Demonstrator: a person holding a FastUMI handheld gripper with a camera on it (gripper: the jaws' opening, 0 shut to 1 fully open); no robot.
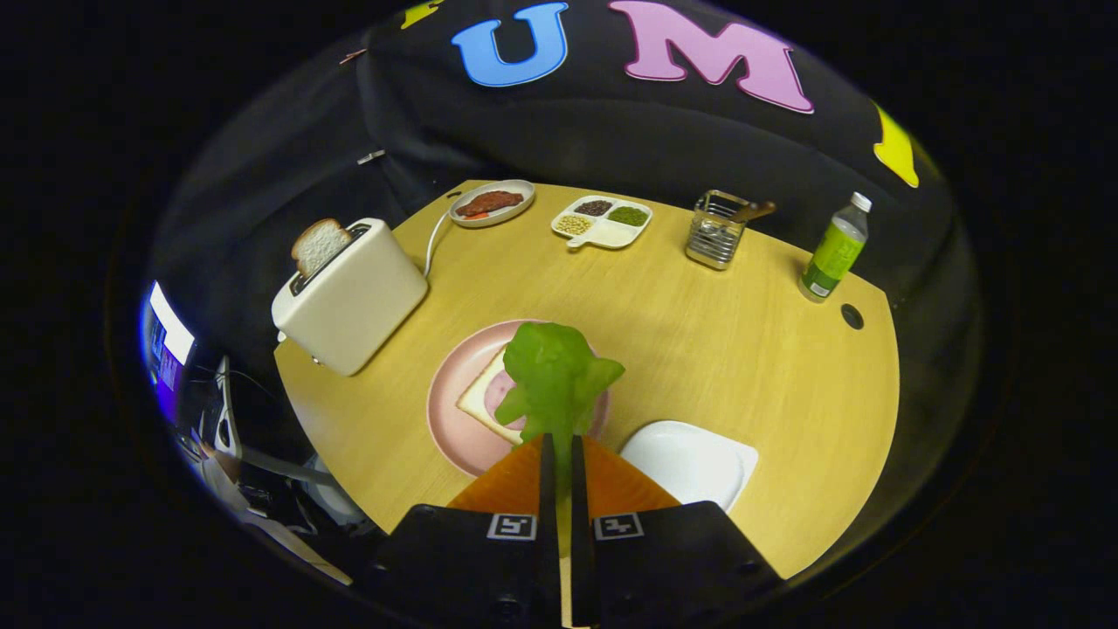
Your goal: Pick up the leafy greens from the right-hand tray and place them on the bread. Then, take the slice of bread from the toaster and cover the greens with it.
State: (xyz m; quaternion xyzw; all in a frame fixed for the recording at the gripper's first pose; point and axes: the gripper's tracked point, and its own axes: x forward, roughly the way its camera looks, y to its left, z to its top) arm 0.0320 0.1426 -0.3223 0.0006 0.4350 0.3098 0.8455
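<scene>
Now the gripper [559, 450] jaws pinch the leafy greens [555, 376] above the bread [483, 399].

No readable text, brand or number showing anywhere. Bottle [835, 249], standing at far right of table [716, 349], carrying green label, print too small to read. Two square black-and-white marker tags [565, 527] sitting on gripper body near fingers, bearing coded patterns, not letters. Lit screen [168, 342] glowing at far left, content blurred.
</scene>
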